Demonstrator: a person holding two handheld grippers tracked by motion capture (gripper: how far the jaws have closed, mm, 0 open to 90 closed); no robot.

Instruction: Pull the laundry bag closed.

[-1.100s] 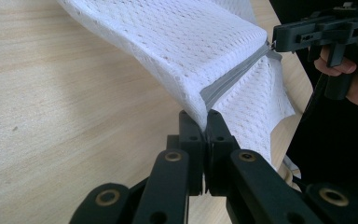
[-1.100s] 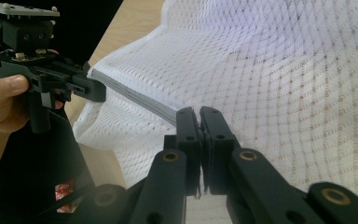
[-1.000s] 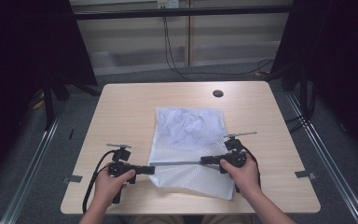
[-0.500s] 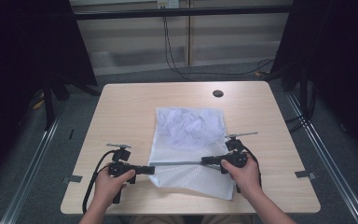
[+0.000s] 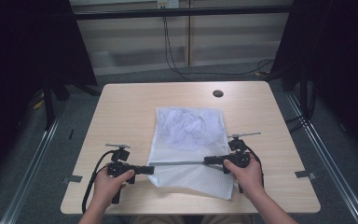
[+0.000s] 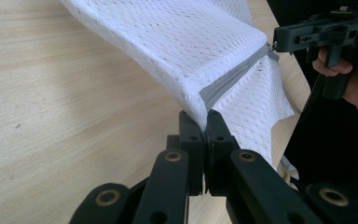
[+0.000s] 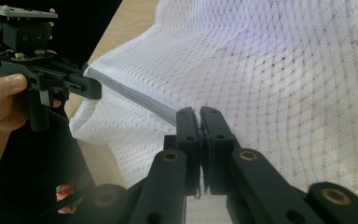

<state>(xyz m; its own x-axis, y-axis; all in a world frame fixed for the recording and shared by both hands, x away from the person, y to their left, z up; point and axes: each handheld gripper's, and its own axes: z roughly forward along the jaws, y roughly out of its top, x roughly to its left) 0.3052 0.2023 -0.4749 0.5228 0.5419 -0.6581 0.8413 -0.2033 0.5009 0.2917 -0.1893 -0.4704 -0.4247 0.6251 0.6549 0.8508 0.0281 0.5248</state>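
- Looking down from the high view: one white mesh bag [image 5: 191,149] lies flat on the desk [image 5: 121,112], something pale bunched inside its far half. Two grippers pull its one grey zipper [image 5: 177,163] taut across the near part, the left gripper [image 5: 150,169] at the left end and the right gripper [image 5: 207,160] at the right. One dark round hole [image 5: 217,93] sits near the far edge.
- Left gripper view: the jaws are pressed together, pinching the zipper's end [image 6: 205,100]; the mesh bag [image 6: 177,42] lifts off the desk.
- Right gripper view: the jaws are clamped on the zipper [image 7: 140,100], with mesh [image 7: 284,84] beyond.
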